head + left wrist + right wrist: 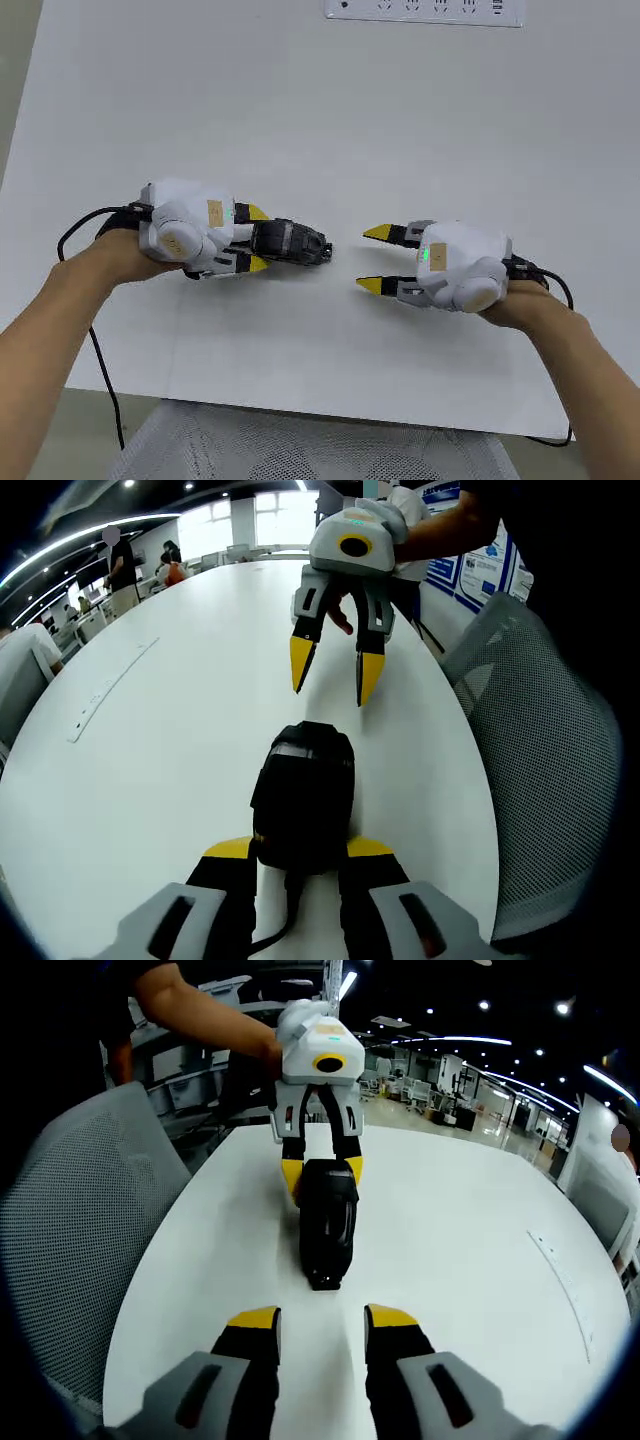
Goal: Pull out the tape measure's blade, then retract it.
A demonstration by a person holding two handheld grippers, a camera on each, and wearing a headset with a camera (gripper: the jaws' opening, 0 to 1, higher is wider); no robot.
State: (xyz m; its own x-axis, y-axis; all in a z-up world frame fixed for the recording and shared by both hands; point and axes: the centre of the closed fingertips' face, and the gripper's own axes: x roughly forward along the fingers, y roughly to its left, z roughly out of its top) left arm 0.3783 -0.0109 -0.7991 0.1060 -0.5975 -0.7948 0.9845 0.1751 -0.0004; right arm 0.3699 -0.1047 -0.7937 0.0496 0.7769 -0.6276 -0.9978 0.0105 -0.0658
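Note:
A black tape measure lies on the white table, and my left gripper is shut on its rear end. In the left gripper view the case sits between my yellow-tipped fingers, its front end pointing away from me. My right gripper stands open, facing the tape measure's front across a short gap, with nothing between its jaws. From the right gripper view the tape measure lies just ahead of my open right gripper, with the left gripper behind it.
A white power strip lies at the table's far edge. A grey mesh chair stands at the near edge below my arms. Black cables trail from both grippers. People and desks stand in the room beyond the table.

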